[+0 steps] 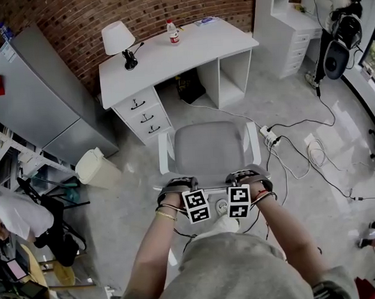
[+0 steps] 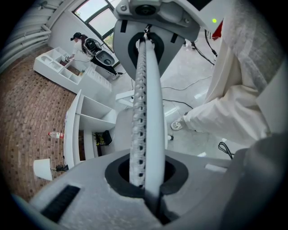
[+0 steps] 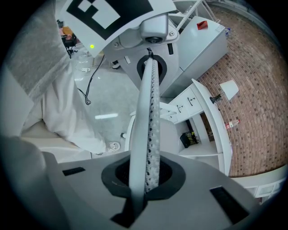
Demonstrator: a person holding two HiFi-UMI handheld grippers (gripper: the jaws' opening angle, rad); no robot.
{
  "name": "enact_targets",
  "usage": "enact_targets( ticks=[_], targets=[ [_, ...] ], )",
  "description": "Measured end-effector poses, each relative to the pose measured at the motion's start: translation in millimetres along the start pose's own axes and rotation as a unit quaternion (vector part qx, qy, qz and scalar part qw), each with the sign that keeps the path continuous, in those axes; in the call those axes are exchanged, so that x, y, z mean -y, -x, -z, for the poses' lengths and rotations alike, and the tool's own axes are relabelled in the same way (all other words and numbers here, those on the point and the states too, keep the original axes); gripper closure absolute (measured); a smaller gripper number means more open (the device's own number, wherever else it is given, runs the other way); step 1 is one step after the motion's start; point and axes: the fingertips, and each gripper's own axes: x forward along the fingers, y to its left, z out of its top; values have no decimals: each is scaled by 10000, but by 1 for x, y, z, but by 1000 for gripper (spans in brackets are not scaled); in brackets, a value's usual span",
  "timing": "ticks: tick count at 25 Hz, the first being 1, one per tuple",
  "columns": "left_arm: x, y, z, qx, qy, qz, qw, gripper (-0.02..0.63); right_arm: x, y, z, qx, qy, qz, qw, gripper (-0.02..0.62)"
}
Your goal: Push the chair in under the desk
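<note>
Left gripper [image 1: 178, 184] and right gripper [image 1: 246, 177] are held at the back of the chair [image 1: 206, 148], jaws pressed together on nothing. The chair is seen just short of the desk [image 1: 171, 60]; it should be pushed evenly, squared to the opening.

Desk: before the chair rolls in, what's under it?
A dark box-like thing sits in the knee space, with a cable trailing out of it. The desk itself covers the back of that space, so anything there is hidden.

Head view steep down from above; gripper views close, facing desk [image 1: 183, 53], shared by all.
</note>
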Motion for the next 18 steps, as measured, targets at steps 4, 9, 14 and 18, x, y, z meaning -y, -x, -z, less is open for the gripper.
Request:
enact_targets(
  ticks=[4,9,14,18],
  targets=[
    [-8,-5,-2,-5,4,-8,10000,591,7,-4,4,-3,3,-5,10000,581],
    [-17,-10,-4,-11,8,-15,10000,592,17,-8,9,0,-1,-4,10000,581],
    [-26,-15,-6,-14,9,-24,10000,592,25,-12,13,-3,0,-1,10000,581],
    [-33,-17,-7,-21,14,-10,10000,592,32,-13,15,2,4,-24,10000,581]
  ],
)
